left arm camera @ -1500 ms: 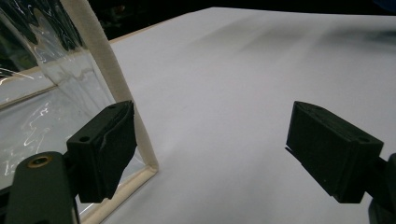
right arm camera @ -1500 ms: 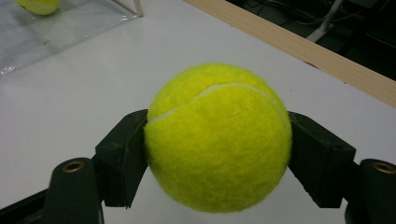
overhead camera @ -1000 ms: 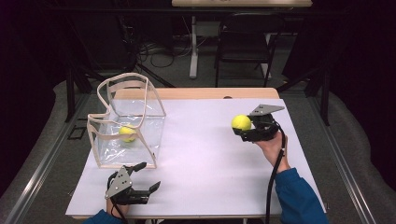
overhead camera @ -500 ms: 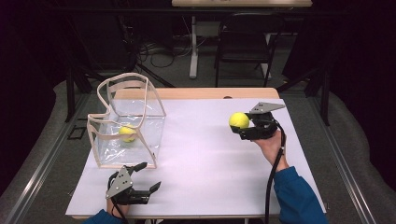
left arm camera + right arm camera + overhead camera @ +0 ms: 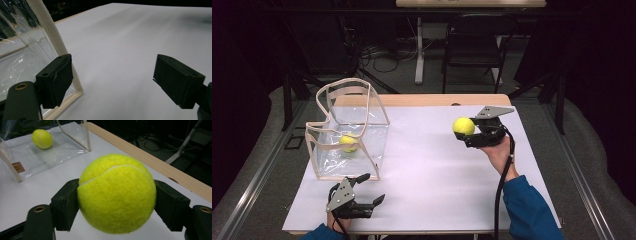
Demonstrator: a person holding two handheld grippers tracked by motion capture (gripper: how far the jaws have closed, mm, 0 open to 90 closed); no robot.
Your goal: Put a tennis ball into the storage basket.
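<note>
Lifting a bit higher than a second ago, right tool (image 5: 468,134) pinches the tennis ball (image 5: 463,126), well right of the clear bag (image 5: 362,145), heading there I guess.

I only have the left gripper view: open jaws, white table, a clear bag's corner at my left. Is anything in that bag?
Observer: Yes, one tennis ball lies on the floor of the clear bag, seen in the high view.
Operator: Where's the other gripper?
Observer: The right gripper is lifted above the table at its right side, across from the bag.
Operator: Is it carrying anything?
Observer: A second tennis ball, clamped between its two jaws.
Operator: How near is my gripper to the bag?
Observer: The left gripper sits low at the table's near edge, just in front of the bag's near right corner, not touching it.
</note>
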